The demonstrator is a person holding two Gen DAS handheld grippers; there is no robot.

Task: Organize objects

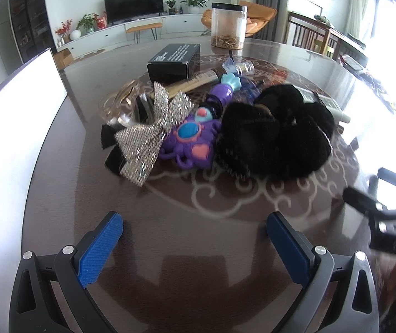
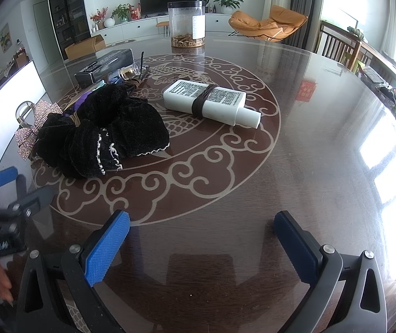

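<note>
Hovering with both tongs, left gripper [image 1: 195, 238] and right gripper [image 2: 202, 236], spread wide and gripping nothing, probably choosing a first pick. Lying just ahead: black scrunchie [image 1: 275, 136], sparkly bow [image 1: 153, 130], purple toy [image 1: 195, 138]; farther right, white bottle [image 2: 209, 102].

Pile sits mid table [image 2: 309, 166]: scrunchie [image 2: 109, 136] in front, bow clip [image 2: 28, 133] touching it at 9 o'clock, toy wand [image 1: 195, 136] btwn them. Box [image 2: 106, 65] behind at 11. Bottle [image 2: 211, 102] just beside scrunchie at 2. Jar [image 2: 187, 23] way back at 12.
</note>
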